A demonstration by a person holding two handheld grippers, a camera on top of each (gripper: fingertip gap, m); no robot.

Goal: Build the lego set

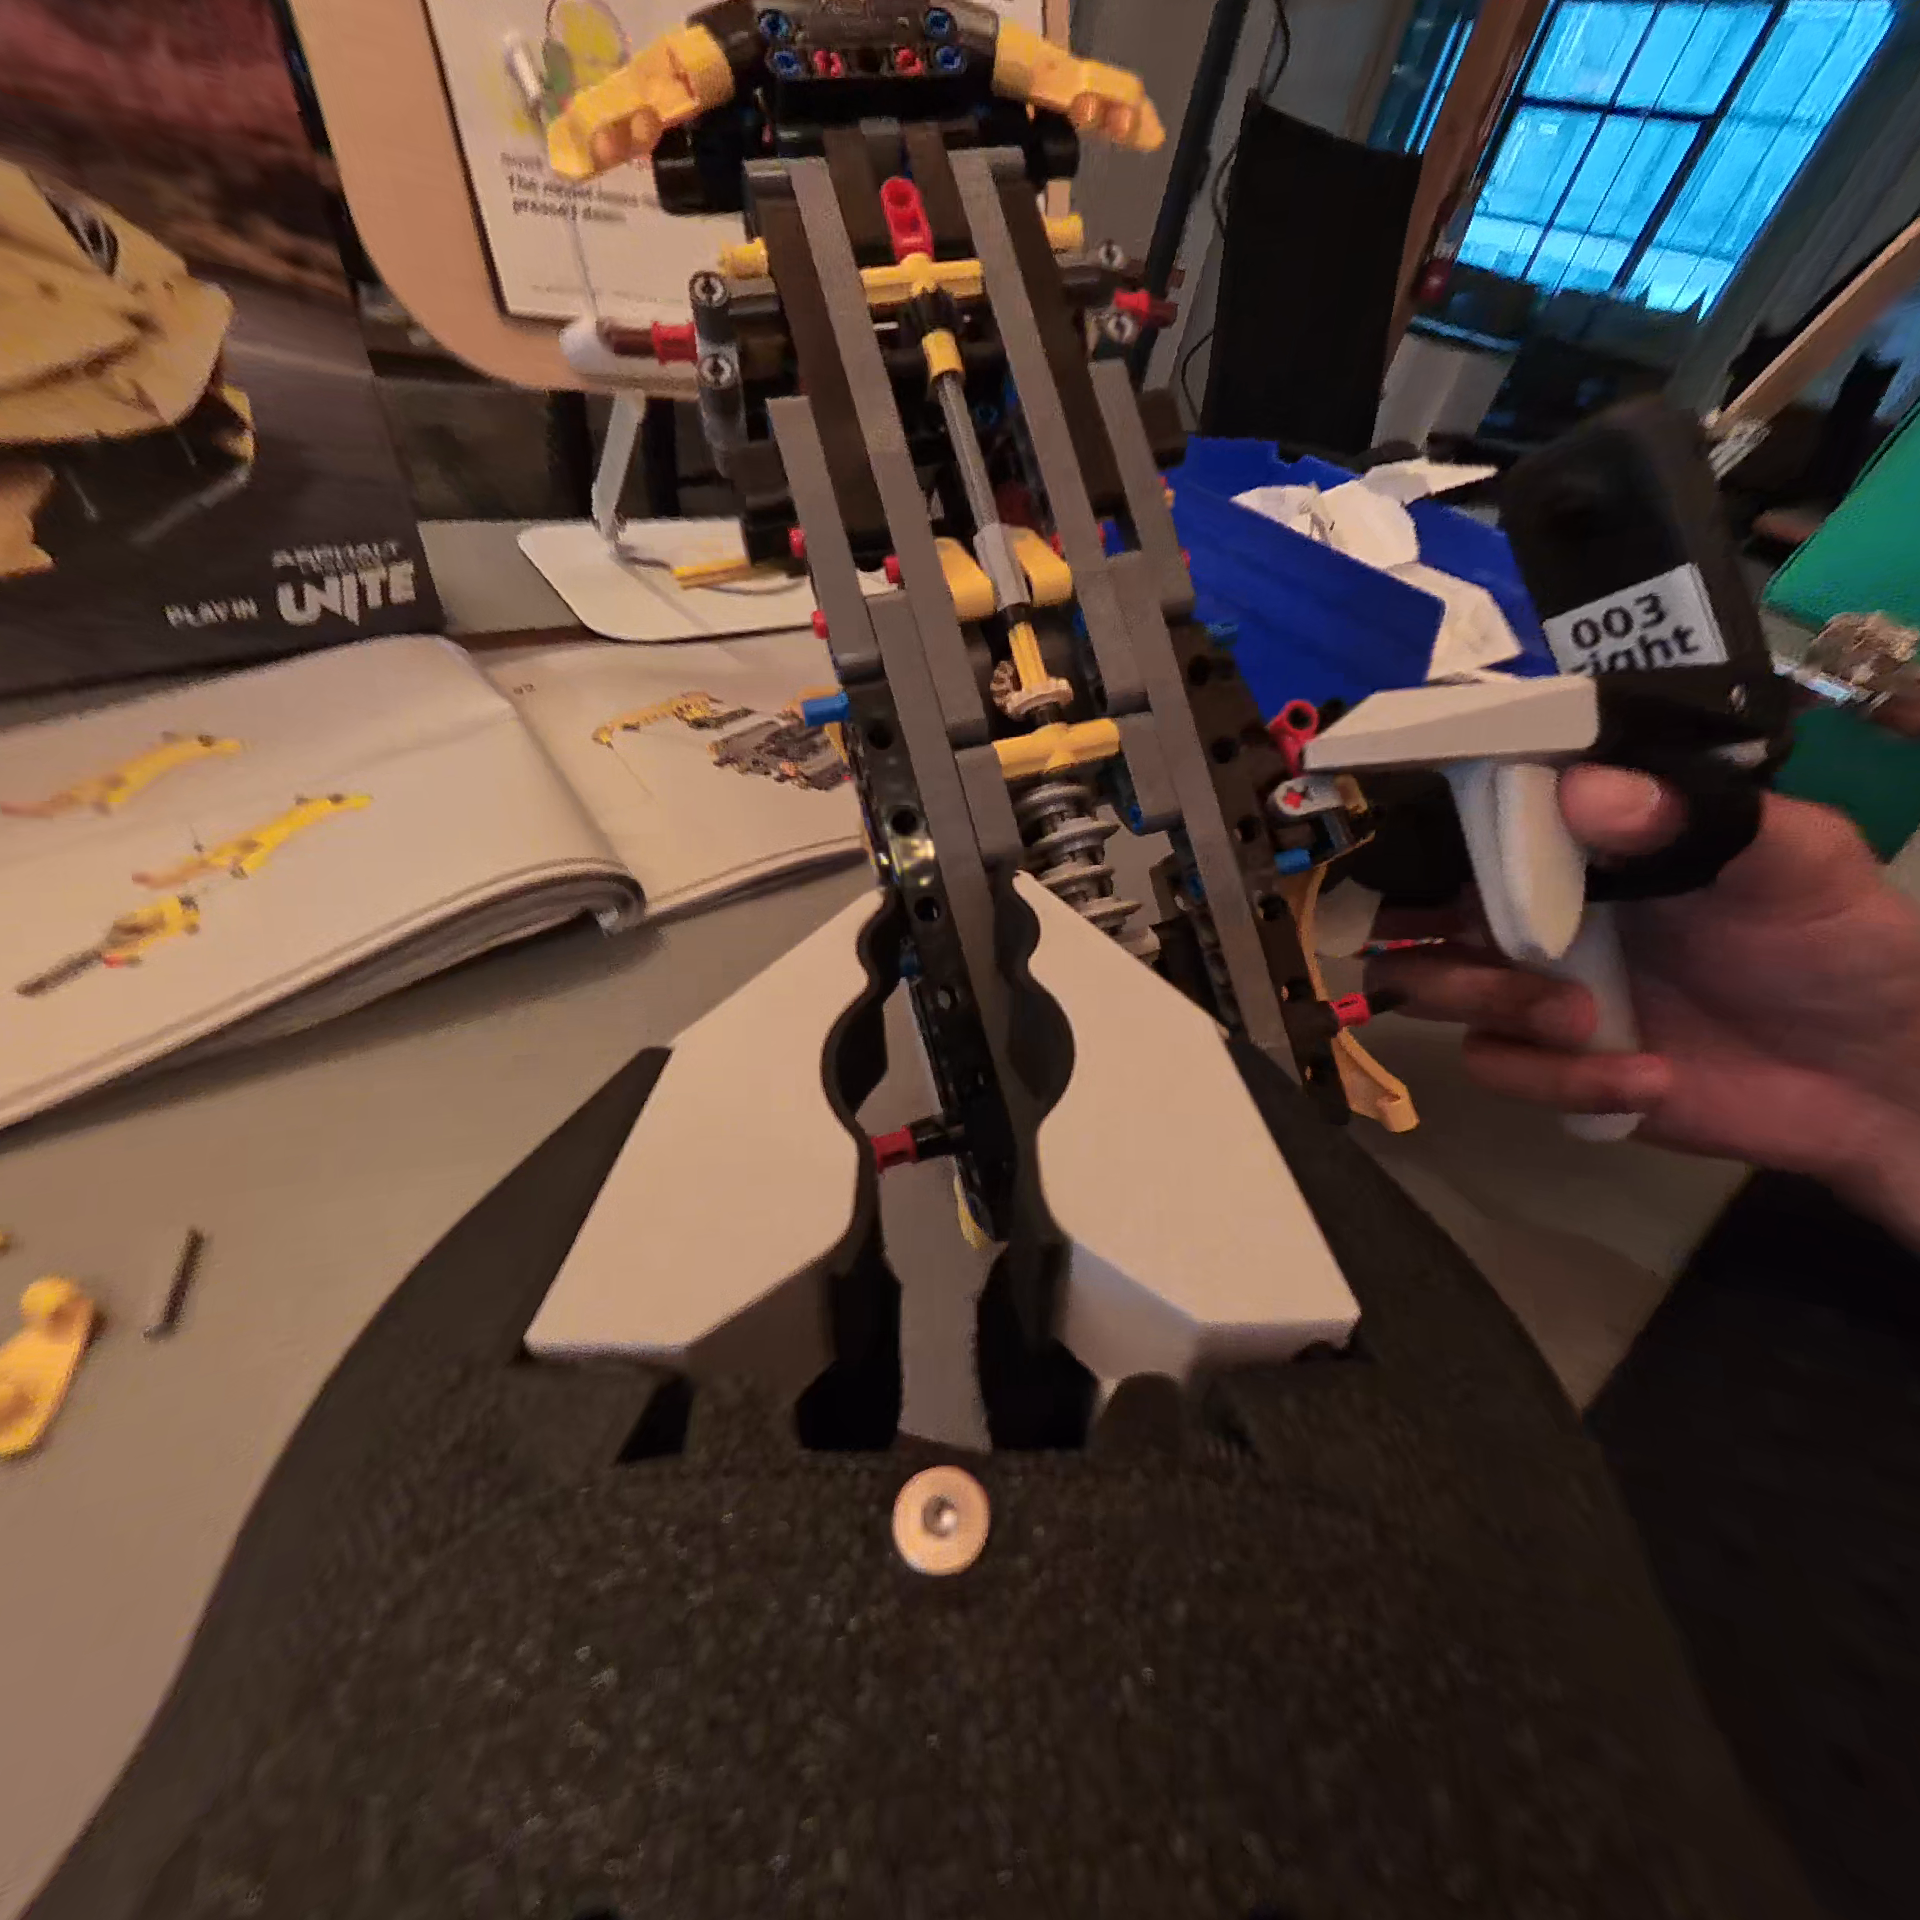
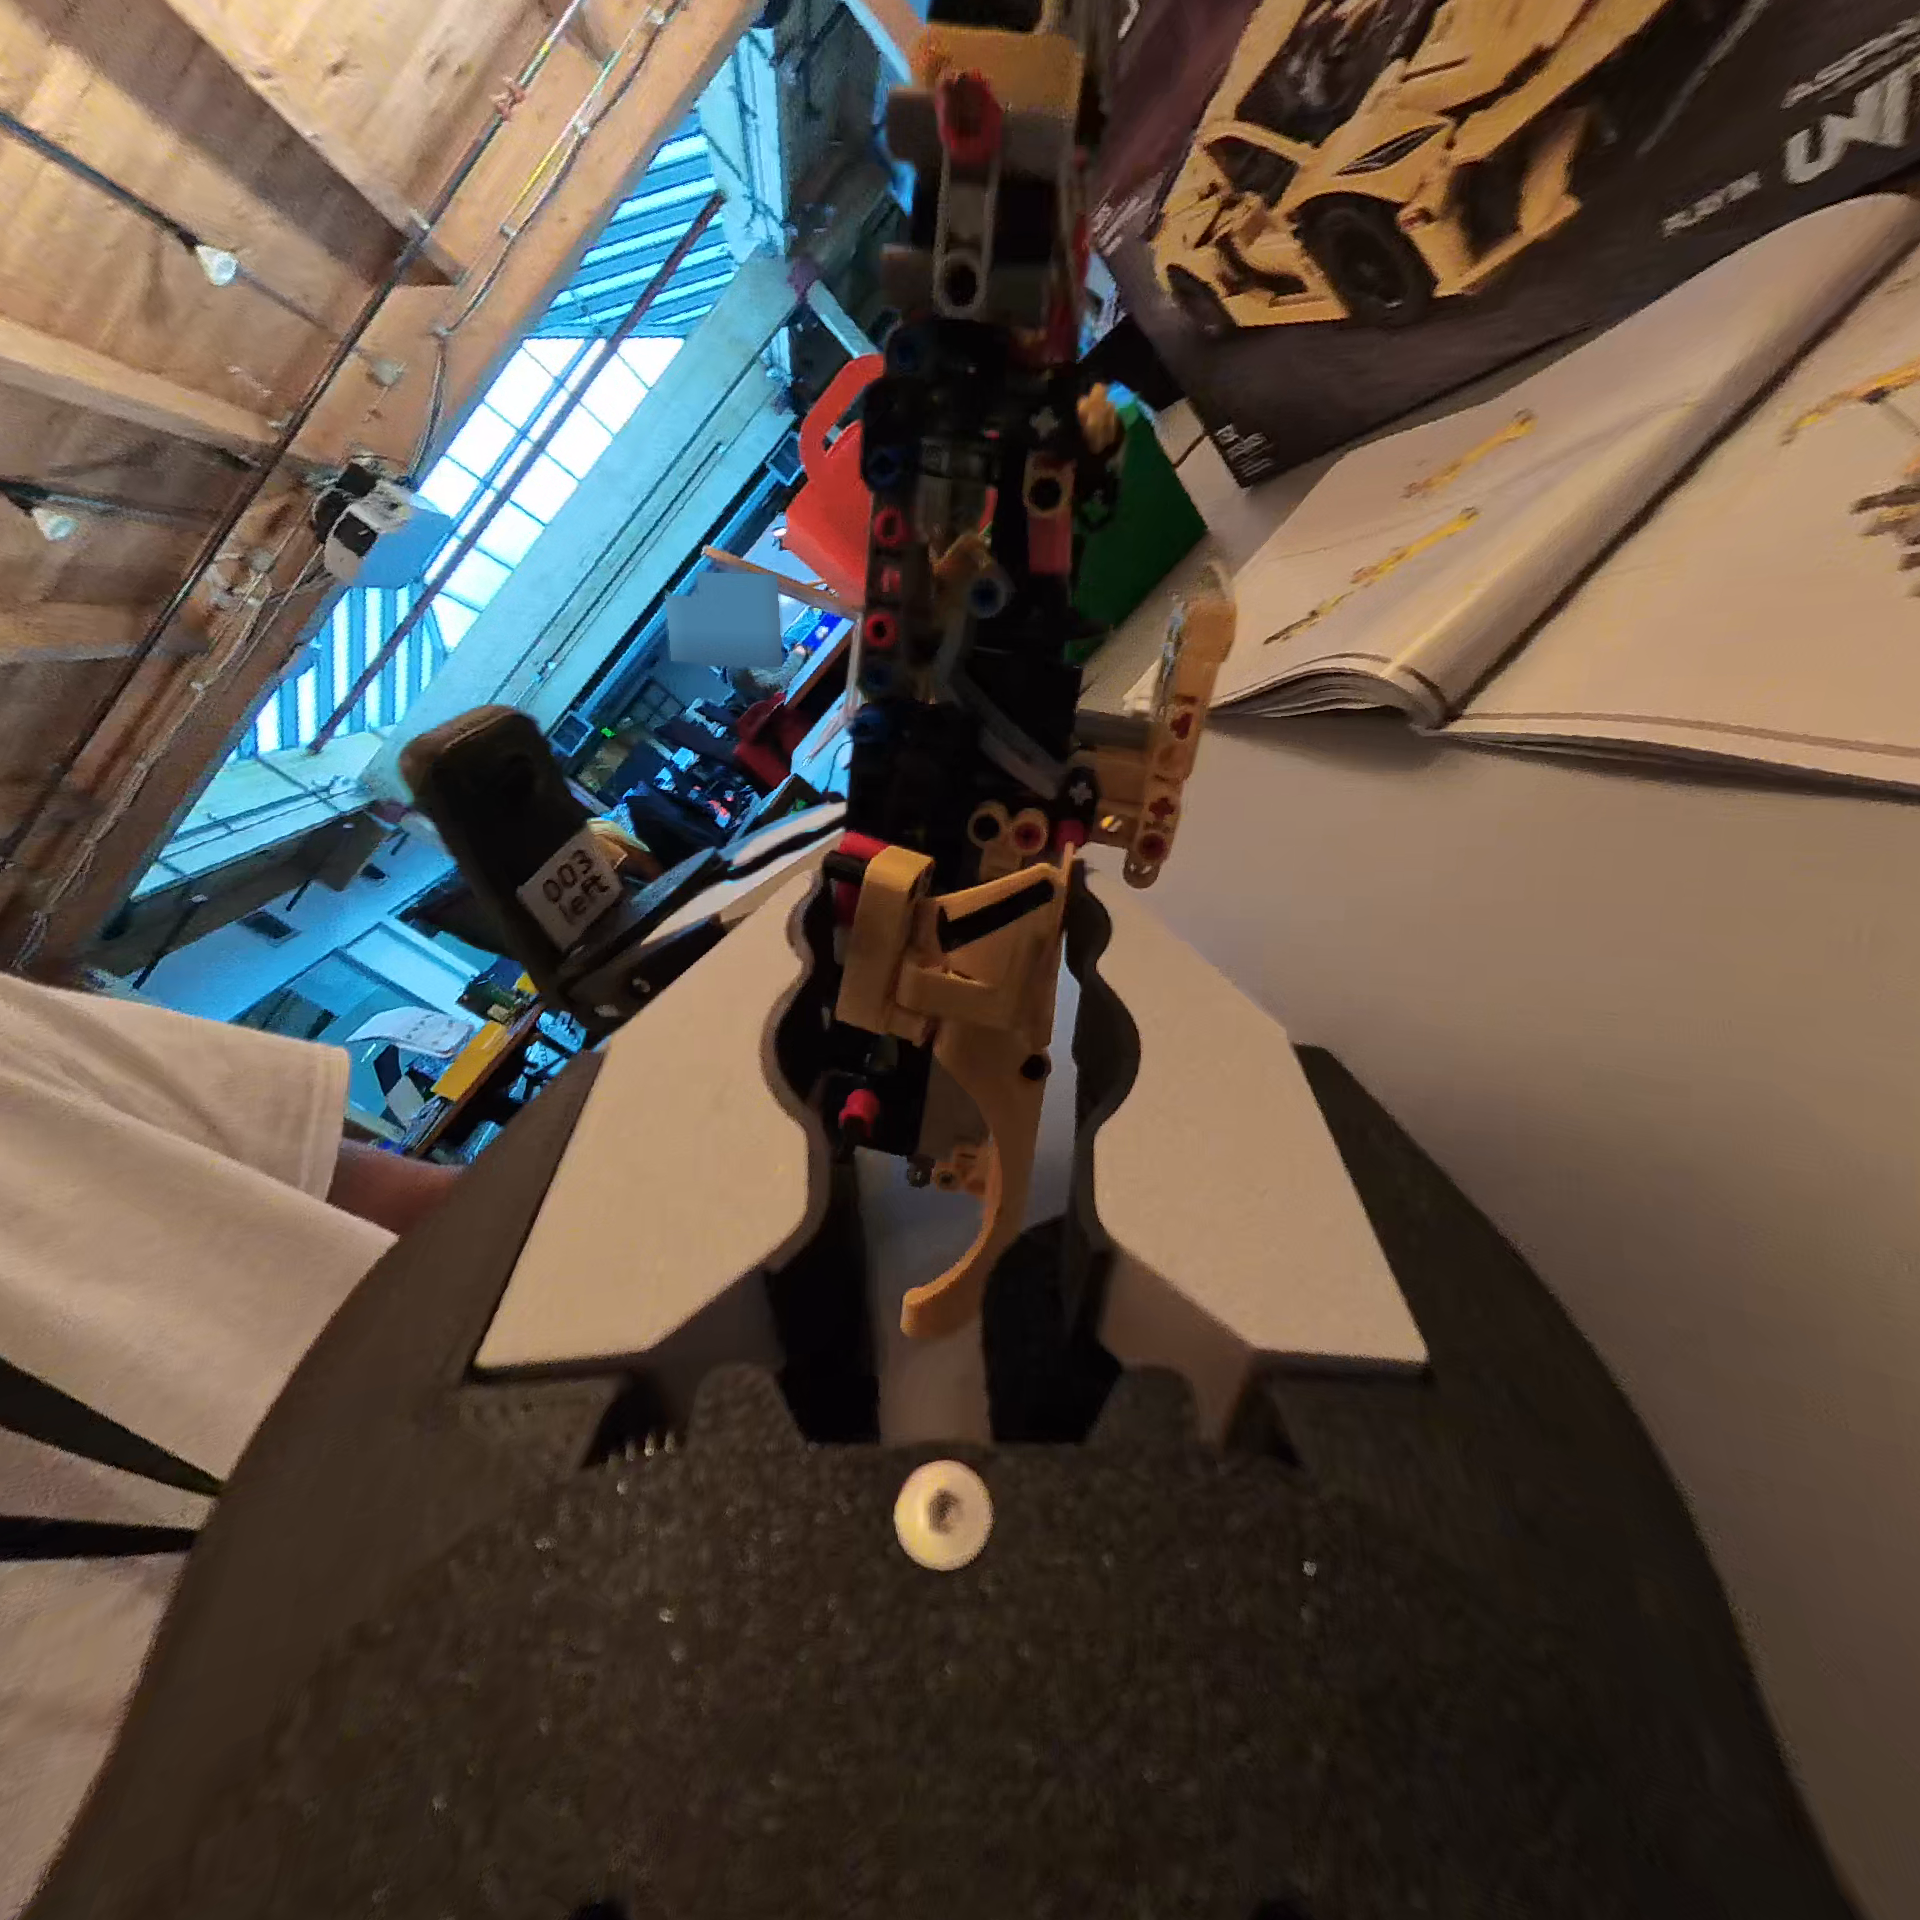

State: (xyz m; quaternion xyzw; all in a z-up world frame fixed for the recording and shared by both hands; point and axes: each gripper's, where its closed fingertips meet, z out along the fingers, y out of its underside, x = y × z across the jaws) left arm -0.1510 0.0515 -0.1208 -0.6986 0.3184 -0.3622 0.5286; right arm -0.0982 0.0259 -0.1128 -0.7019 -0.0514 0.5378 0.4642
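Note:
A long black, grey and yellow lego chassis (image 1: 935, 540) is held up off the table, seen from its underside. My left gripper (image 1: 940, 925) is shut on its near edge, a black beam with holes. My right gripper shows at the right of the left wrist view (image 1: 1382, 821), held by a hand (image 1: 1766, 987), and grips the chassis's right side. In the right wrist view the right gripper (image 2: 940, 925) is shut on the chassis (image 2: 966, 644) at a yellow curved panel (image 2: 977, 997). The left gripper (image 2: 665, 914) shows there at the left.
An open instruction booklet (image 1: 312, 831) lies on the grey table, with the set's box (image 1: 187, 395) behind it. A blue bin (image 1: 1330, 582) with white bags stands behind the chassis. A loose yellow piece (image 1: 42, 1361) and a thin black axle (image 1: 177, 1283) lie at the left. My right fingertips sit around 7 cm from my left ones.

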